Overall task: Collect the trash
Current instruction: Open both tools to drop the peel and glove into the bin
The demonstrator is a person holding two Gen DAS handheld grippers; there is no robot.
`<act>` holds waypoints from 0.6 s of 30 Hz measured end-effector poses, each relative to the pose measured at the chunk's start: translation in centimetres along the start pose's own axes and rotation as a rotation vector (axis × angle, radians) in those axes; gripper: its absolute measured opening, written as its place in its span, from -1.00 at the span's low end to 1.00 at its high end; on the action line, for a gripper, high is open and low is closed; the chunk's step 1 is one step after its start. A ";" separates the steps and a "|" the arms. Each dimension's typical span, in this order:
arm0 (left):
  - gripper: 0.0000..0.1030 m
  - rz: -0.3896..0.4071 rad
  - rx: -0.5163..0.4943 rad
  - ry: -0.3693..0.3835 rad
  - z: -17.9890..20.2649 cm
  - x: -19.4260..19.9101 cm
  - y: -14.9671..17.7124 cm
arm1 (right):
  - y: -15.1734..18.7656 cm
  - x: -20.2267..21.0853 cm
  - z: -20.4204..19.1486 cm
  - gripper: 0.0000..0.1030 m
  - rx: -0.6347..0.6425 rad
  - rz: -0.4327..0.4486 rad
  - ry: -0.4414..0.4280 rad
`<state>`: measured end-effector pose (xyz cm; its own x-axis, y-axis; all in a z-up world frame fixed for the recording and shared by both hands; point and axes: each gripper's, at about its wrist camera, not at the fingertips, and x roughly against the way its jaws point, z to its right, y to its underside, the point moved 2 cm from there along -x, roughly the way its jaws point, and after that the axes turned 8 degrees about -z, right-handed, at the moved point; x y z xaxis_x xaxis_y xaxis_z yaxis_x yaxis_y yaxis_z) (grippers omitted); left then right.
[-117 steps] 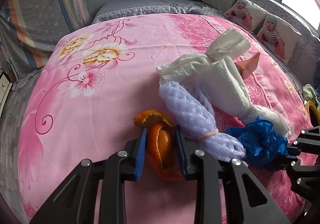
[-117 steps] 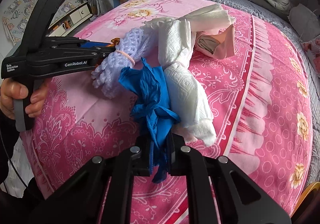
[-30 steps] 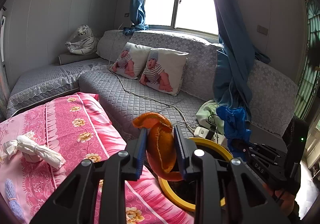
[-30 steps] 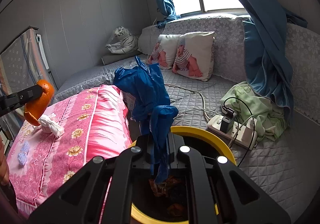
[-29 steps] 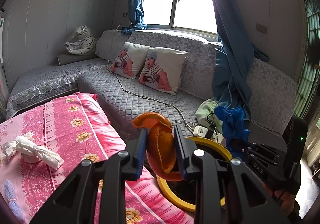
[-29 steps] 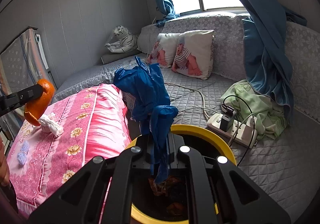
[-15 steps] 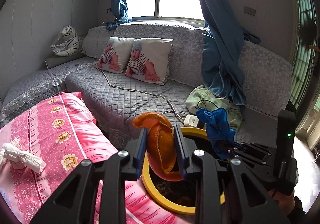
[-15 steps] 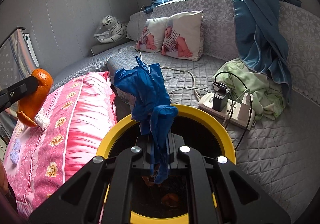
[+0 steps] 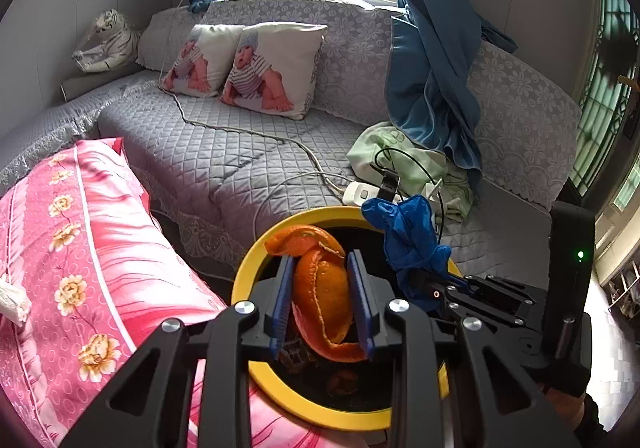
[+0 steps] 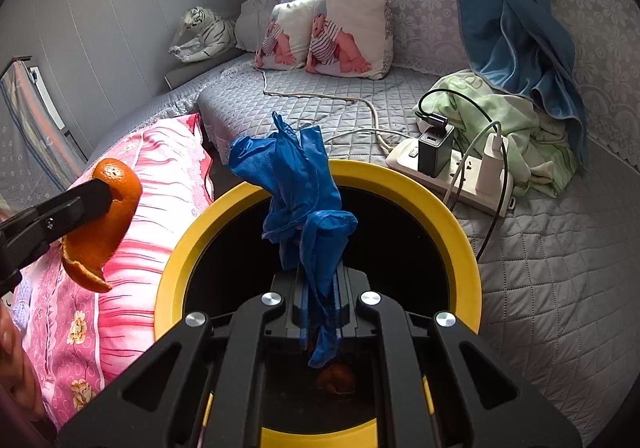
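Note:
My left gripper (image 9: 322,302) is shut on an orange peel (image 9: 322,288) and holds it over the near left rim of a yellow-rimmed trash bin (image 9: 256,260). My right gripper (image 10: 320,306) is shut on a crumpled blue glove (image 10: 298,183) and holds it over the bin's dark opening (image 10: 400,248). The peel also shows at the left in the right wrist view (image 10: 106,224). The glove shows in the left wrist view (image 9: 408,232). Some scraps lie at the bin's bottom (image 10: 336,378).
A pink floral bedspread (image 9: 80,256) lies left of the bin, with white tissue (image 9: 14,298) at its edge. A grey quilted sofa (image 9: 224,151) holds baby-print pillows (image 9: 272,67), a power strip with cables (image 10: 452,167), a green cloth (image 10: 516,127) and a blue curtain (image 9: 432,79).
Both grippers swung away from the bed and came down over the yellow bin. The peel and glove stay gripped; the bin now fills the lower views.

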<state>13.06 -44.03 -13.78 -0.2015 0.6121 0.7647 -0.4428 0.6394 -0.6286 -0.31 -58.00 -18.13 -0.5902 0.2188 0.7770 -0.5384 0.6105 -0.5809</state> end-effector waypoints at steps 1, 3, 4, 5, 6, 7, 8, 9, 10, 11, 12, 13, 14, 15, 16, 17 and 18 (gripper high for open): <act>-0.49 -0.013 0.008 0.009 -0.1 -0.5 0.0 | 0.1 -0.2 0.1 -0.84 -0.001 -0.007 0.001; -0.49 -0.035 0.016 0.019 -0.1 -1.2 0.1 | 0.1 -0.6 0.2 -0.83 -0.006 -0.014 0.006; -0.49 -0.043 0.018 0.023 -0.2 -1.5 0.2 | 0.1 -0.8 0.4 -0.83 -0.009 -0.020 0.005; -0.49 -0.050 0.021 0.023 -0.3 -1.8 0.2 | 0.1 -0.9 0.5 -0.83 -0.012 -0.028 0.003; -0.49 -0.058 0.023 0.031 -0.3 -2.0 0.3 | 0.1 -1.1 0.6 -0.83 -0.014 -0.035 0.001; -0.49 -0.065 0.029 0.042 -0.5 -2.1 0.3 | 0.1 -1.2 0.7 -0.83 -0.019 -0.040 0.002; -0.49 -0.071 0.038 0.049 -0.6 -2.2 0.3 | 0.1 -1.3 0.8 -0.82 -0.021 -0.043 0.003; -0.49 -0.076 0.046 0.055 -0.8 -2.3 0.4 | 0.1 -1.3 0.8 -0.82 -0.020 -0.044 0.004; -0.49 -0.080 0.052 0.059 -1.0 -2.5 0.2 | 0.1 -1.3 0.9 -0.82 -0.021 -0.042 0.006; -0.47 -0.081 0.058 0.056 -1.1 -2.6 0.3 | 0.1 -1.3 0.9 -0.82 -0.023 -0.041 0.007; -0.41 -0.083 0.062 0.050 -1.2 -2.6 0.3 | 0.1 -1.3 0.9 -0.82 -0.024 -0.042 0.005; -0.36 -0.082 0.068 0.048 -1.4 -2.6 0.3 | 0.1 -1.4 0.9 -0.82 -0.022 -0.047 0.004; -0.29 -0.078 0.075 0.046 -1.6 -2.6 0.3 | 0.1 -1.4 1.0 -0.80 -0.026 -0.049 0.004; -0.19 -0.075 0.081 0.041 -1.7 -2.5 0.2 | 0.0 -1.5 1.0 -0.77 -0.031 -0.054 0.005; -0.14 -0.071 0.089 0.039 -1.9 -2.4 0.2 | 0.0 -1.6 1.1 -0.70 -0.038 -0.063 0.003; -0.08 -0.068 0.097 0.041 -2.0 -2.3 0.1 | 0.0 -1.7 1.3 -0.64 -0.044 -0.070 -0.001; -0.05 -0.065 0.103 0.043 -2.2 -2.2 0.0 | 0.0 -1.8 1.4 -0.59 -0.051 -0.072 -0.001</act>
<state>15.37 -44.36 -15.81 -0.1328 0.5918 0.7951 -0.5414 0.6287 -0.5583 -0.09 -59.44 -19.84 -0.5522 0.1720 0.8158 -0.5482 0.6623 -0.5107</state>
